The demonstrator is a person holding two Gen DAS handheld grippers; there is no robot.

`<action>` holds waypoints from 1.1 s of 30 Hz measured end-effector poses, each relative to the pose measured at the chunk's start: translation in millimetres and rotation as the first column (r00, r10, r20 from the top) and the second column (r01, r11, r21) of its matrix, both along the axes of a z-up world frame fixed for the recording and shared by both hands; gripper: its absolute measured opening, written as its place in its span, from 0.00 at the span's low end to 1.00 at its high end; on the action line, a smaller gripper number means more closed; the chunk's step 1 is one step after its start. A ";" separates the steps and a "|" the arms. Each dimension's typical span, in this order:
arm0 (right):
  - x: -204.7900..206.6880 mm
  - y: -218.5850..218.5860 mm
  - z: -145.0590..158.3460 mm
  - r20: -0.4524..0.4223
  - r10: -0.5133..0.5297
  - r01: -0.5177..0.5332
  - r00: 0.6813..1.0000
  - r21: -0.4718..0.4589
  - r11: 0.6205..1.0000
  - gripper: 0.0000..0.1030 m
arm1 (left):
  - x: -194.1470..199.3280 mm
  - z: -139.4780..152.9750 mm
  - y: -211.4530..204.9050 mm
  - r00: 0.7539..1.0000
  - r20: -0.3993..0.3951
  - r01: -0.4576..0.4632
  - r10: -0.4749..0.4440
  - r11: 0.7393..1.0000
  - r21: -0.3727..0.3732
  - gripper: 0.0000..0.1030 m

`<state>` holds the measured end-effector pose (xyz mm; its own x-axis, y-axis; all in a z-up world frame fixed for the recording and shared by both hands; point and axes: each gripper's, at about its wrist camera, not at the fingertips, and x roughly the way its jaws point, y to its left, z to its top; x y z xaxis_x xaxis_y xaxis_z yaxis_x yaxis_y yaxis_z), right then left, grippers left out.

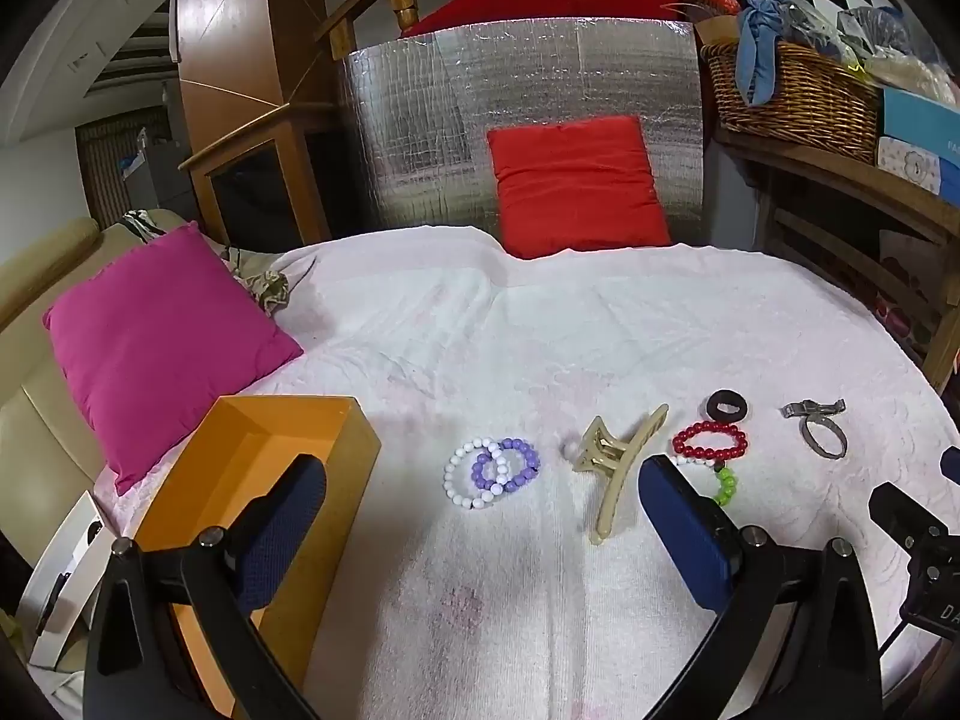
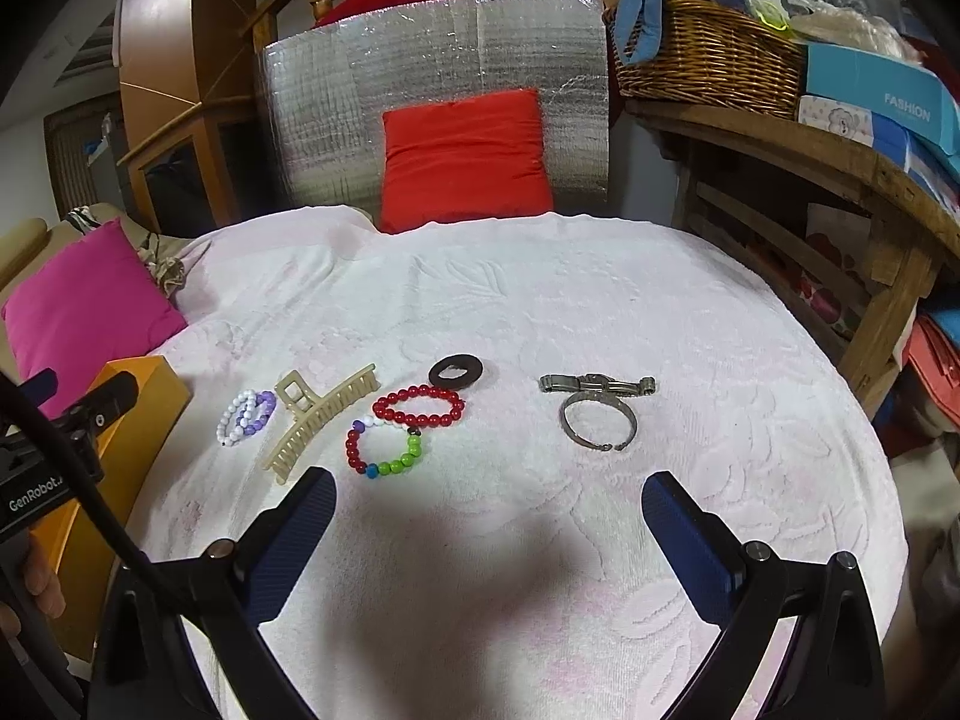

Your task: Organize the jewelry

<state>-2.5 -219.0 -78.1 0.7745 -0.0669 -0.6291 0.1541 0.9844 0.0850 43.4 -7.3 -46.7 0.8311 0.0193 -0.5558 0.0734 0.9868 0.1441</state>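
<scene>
Your left tool [image 1: 480, 516] gapes empty, lower frame | your right tool [image 2: 489, 519] likewise | beaded bracelets, beige plastic claw clip [image 2: 318, 426], silver metal bangle [image 2: 597, 420] mid-frame on white towel [image 2: 540, 300] | orange open box [image 1: 270, 450] lower left

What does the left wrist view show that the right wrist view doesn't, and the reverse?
Only the left wrist view shows the inside of the orange box. Only the right wrist view shows the whole multicolour bead bracelet; in the left view a finger hides part of it. Both show the hair claw, white and purple bracelets, red bracelet, black ring and metal bangle, plus open tongs, left and right.
</scene>
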 end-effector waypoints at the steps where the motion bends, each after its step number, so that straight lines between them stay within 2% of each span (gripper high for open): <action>1: 0.5 -0.1 0.1 -0.003 0.000 0.000 1.000 0.012 1.000 1.00 | 0.4 -0.3 -0.3 1.000 0.000 0.001 -0.001 1.000 0.000 1.00; 19: 7.2 -8.5 -7.4 -0.015 -0.014 0.014 1.000 -0.019 1.000 1.00 | 5.7 -5.8 -4.7 1.000 -0.006 0.013 -0.013 1.000 0.006 1.00; 33: 14.3 -7.8 -14.2 0.000 -0.006 0.006 1.000 0.038 0.999 1.00 | 11.4 -7.8 -6.6 1.000 -0.017 0.020 -0.020 1.000 0.006 1.00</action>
<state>11.8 -226.9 -92.3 0.7741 -0.0481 -0.6312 0.1604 0.9795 0.1221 54.8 -14.0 -54.5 0.8219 0.0059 -0.5696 0.0959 0.9842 0.1485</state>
